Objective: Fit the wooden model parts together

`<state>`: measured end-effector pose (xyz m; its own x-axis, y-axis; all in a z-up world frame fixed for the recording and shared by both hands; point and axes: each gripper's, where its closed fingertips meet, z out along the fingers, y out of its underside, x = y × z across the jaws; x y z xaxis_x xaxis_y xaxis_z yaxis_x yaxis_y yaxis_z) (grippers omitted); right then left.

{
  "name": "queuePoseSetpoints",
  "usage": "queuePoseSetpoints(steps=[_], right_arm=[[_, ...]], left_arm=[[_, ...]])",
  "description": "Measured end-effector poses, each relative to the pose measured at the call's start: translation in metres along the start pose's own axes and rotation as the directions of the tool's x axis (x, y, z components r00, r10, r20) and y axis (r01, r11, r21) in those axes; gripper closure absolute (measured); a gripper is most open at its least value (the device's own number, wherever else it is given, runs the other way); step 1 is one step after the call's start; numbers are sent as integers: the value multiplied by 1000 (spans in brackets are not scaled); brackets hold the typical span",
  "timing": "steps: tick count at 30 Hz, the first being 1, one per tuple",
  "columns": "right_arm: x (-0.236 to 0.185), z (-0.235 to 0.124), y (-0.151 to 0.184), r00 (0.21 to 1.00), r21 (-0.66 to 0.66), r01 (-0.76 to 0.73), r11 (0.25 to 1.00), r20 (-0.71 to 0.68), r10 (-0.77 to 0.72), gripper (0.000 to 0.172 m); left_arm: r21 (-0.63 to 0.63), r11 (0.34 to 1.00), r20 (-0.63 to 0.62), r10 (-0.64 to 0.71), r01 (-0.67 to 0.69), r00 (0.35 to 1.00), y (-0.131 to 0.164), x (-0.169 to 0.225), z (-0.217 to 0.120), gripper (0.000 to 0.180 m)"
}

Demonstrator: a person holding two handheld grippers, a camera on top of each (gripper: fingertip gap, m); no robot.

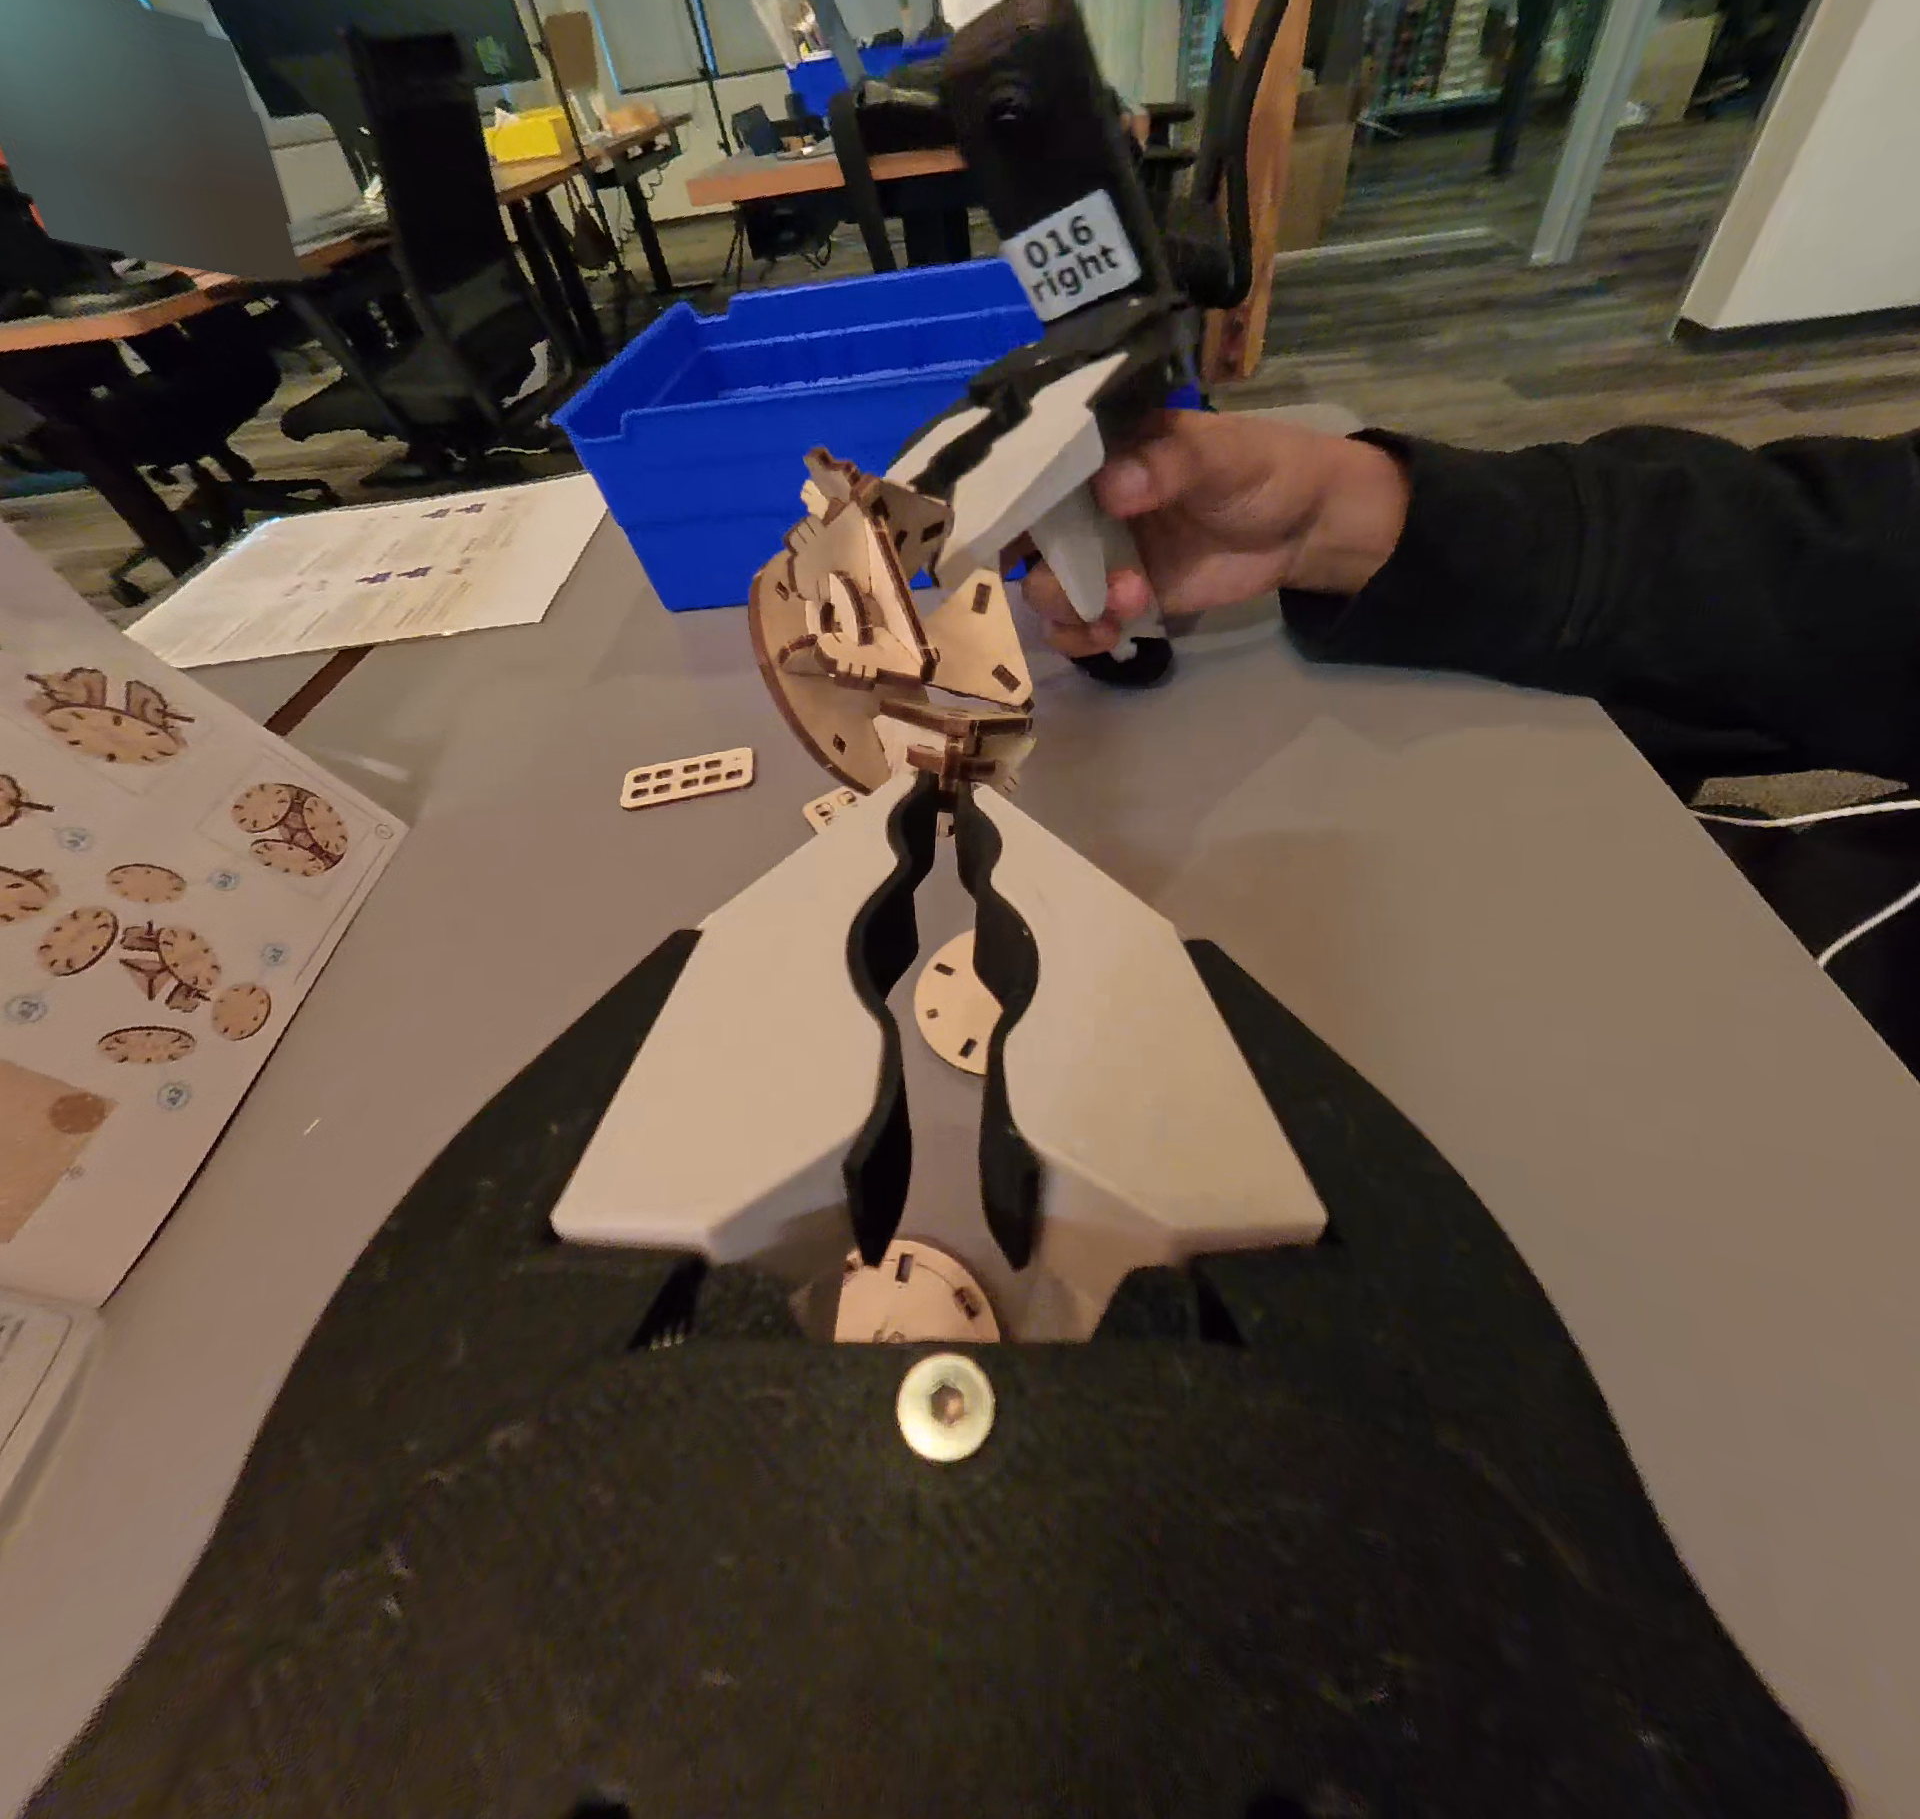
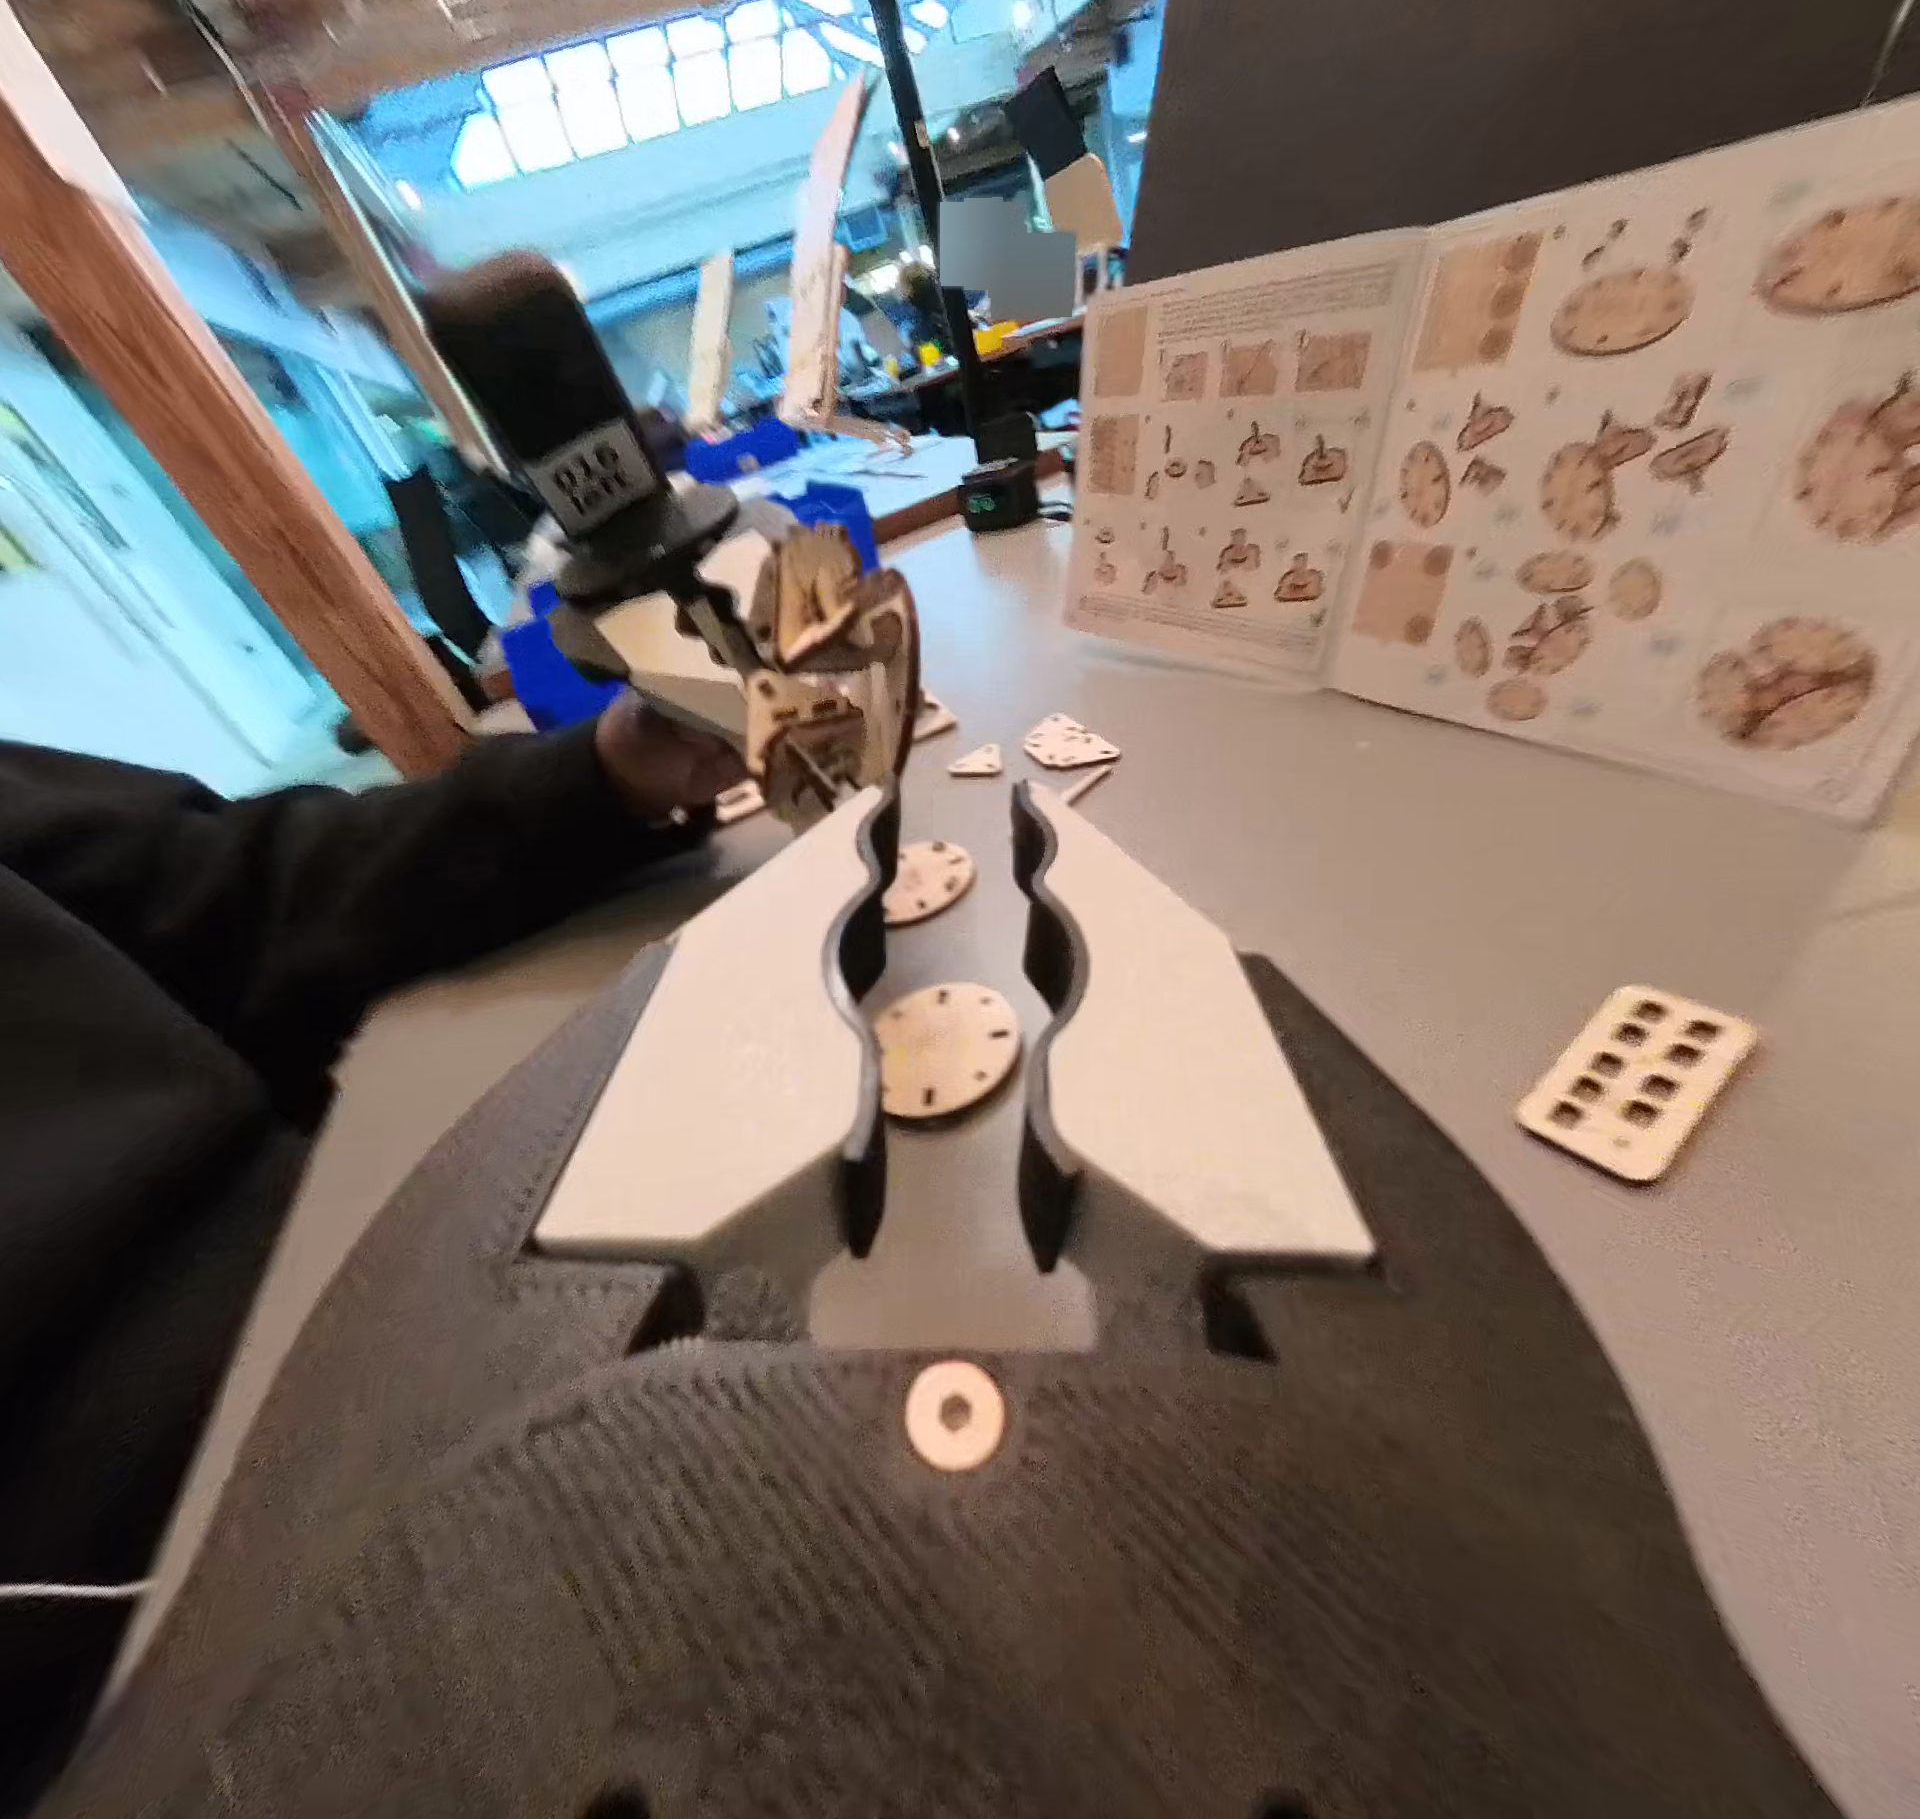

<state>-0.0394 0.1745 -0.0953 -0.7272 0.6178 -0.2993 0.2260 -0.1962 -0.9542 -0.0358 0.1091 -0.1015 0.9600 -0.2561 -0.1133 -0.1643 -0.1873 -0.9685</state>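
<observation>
Wooden model [image 1: 883, 616] hangs above the tabletop [image 1: 1351, 938], pinched at its lower tab by the closed left gripper [image 1: 940, 793]; right gripper [image 2: 951, 803] gapes empty beside it.

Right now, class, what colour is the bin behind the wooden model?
Blue bin; left wrist view.

Each gripper has a black, rough-textured body with a silver screw [image 1: 944, 1407] at its middle. Pale grey wedge-shaped fingers [image 1: 790, 1063] carry wavy black pads on their inner faces. The right gripper [image 1: 935, 512] has a black upright housing with a white sticker. The person wears black sleeves [image 1: 1621, 564].
</observation>
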Motion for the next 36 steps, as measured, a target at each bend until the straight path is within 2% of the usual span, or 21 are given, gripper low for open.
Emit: queuePoseSetpoints(steps=[3,9,12,14,20,28,36], right_arm=[[-6,2,-3,996,26,-74,997,61,73,153],[-12,12,14,996,-70,-25,997,80,31,154],[-14,16,22,996,-114,-13,993,89,23,166],[-14,16,21,996,-112,-6,994,84,15,167],[-8,11,12,999,-61,37,997,41,-35,170],[-17,12,3,995,3,51,999,80,-52,170],[-29,17,-7,989,90,6,996,149,-19,170]], left_arm=[[-17,1000,-20,13,-13,1000,3,5,4,180],[-59,997,-46,45,-47,998,11,13,10,180],[-78,995,-49,52,-56,997,15,14,12,180],[-91,995,-40,45,-48,998,17,12,13,180],[-75,996,-41,-55,52,998,19,4,9,167],[-8,959,-73,-283,283,956,25,-12,8,161],[138,928,-176,-322,347,930,1,-4,9,154]])
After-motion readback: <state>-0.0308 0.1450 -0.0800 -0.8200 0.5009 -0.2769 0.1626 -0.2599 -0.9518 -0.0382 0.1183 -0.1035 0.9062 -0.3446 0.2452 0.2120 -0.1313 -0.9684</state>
